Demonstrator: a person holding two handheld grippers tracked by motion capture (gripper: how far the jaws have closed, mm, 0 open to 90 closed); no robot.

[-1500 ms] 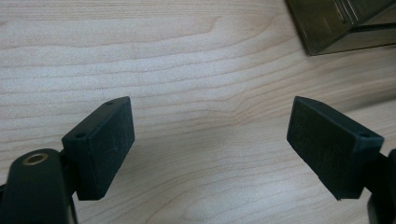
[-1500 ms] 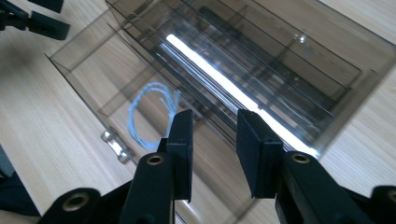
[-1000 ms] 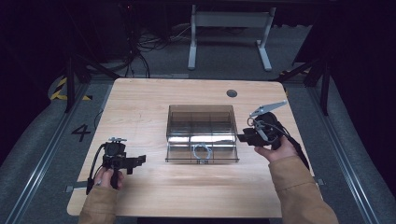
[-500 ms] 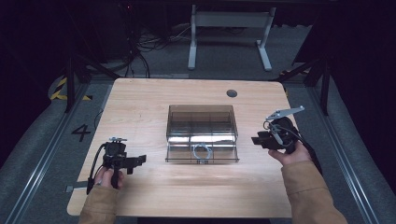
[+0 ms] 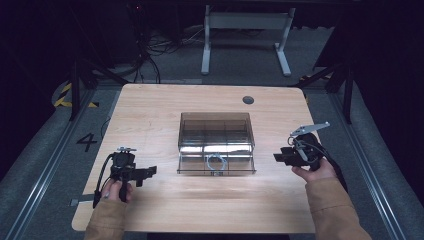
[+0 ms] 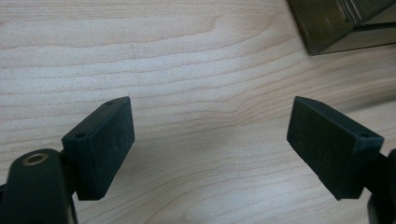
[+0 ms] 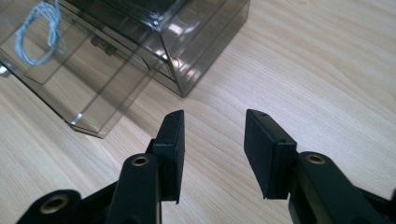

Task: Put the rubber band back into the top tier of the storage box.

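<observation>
A smoky clear plastic box (image 5: 216, 135) sits at the table's middle, its flat clear part lying toward me. A pale blue cord loop (image 5: 217, 162) lies in that front part. My right gripper (image 5: 279, 156) hovers just right of the box, pointing at it. Its jaws have just been opening and stand open with nothing between them. The right gripper view has the gripper (image 7: 215, 140) over bare wood, the box (image 7: 187, 42) and loop (image 7: 42, 32) ahead. My left gripper (image 5: 149, 171) rests open at the front left, wide apart (image 6: 210, 140) over wood, a box corner (image 6: 336, 23) beyond.
A round dark grommet (image 5: 248, 100) is set in the wooden table (image 5: 150, 110) near its far edge. Beyond the table stands a grey desk frame (image 5: 245, 30) on a dark floor. A painted "4" (image 5: 87, 141) marks the floor at left.
My right hand has come down and drifted right and toward me, away from the box's right side, and its jaws stand wider. The left hand has stayed put.
</observation>
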